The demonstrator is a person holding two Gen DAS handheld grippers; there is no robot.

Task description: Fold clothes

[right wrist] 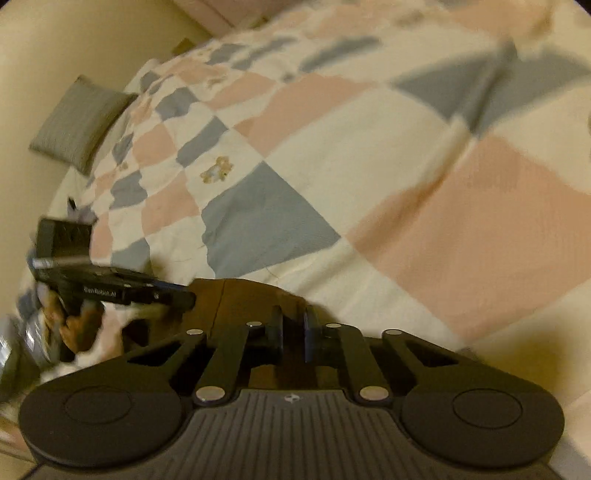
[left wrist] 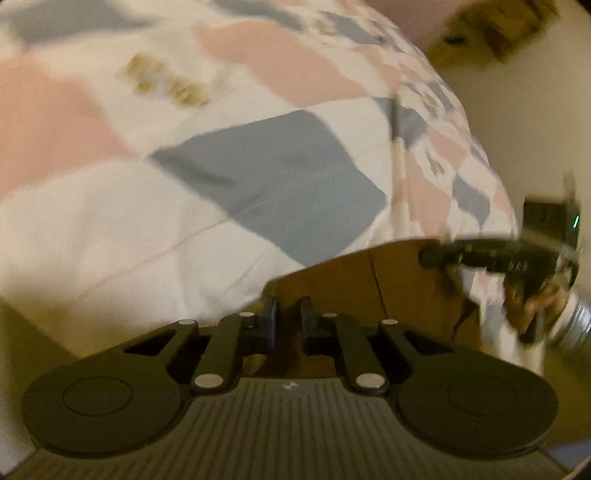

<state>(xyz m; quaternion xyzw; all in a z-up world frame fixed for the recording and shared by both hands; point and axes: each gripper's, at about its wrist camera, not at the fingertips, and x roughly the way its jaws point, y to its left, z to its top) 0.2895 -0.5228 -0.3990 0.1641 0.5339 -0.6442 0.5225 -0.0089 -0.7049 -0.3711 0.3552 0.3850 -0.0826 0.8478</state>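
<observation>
A brown garment [left wrist: 369, 280] is stretched low over the bed, between the two grippers. In the left wrist view my left gripper [left wrist: 288, 308] has its fingers close together with the brown cloth's near edge between them. My right gripper [left wrist: 430, 256] comes in from the right and meets the cloth's far corner. In the right wrist view my right gripper [right wrist: 293, 323] also pinches the brown garment [right wrist: 240, 295], and my left gripper [right wrist: 184, 295] holds its left corner. Most of the garment is hidden under the gripper bodies. Both views are blurred.
A quilt [left wrist: 258, 177] of pink, grey-blue and white patches covers the bed [right wrist: 369, 166]. A grey pillow [right wrist: 79, 122] leans on the cream wall at the far left. A hand [left wrist: 535, 306] and grey sleeve [left wrist: 572, 325] hold the right gripper. Wooden furniture [left wrist: 491, 33] stands beyond the bed.
</observation>
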